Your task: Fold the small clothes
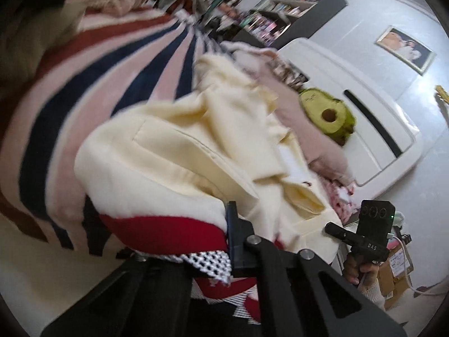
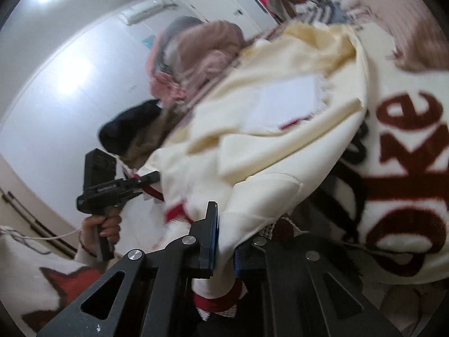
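A small cream garment with red trim and a white inner label is held up above a striped blanket. My left gripper is shut on its red-and-cream hem; only one finger shows, the other is behind the cloth. In the right wrist view the same cream garment drapes over my right gripper, whose two fingers clamp its edge. Each view shows the other gripper: the right gripper at the lower right of the left wrist view, and the left gripper at the left of the right wrist view.
A pink pillow and an avocado plush lie beside a white headboard. A cream blanket with brown letters lies at right. A pile of pink clothes and a dark item sit behind. Shelves stand far back.
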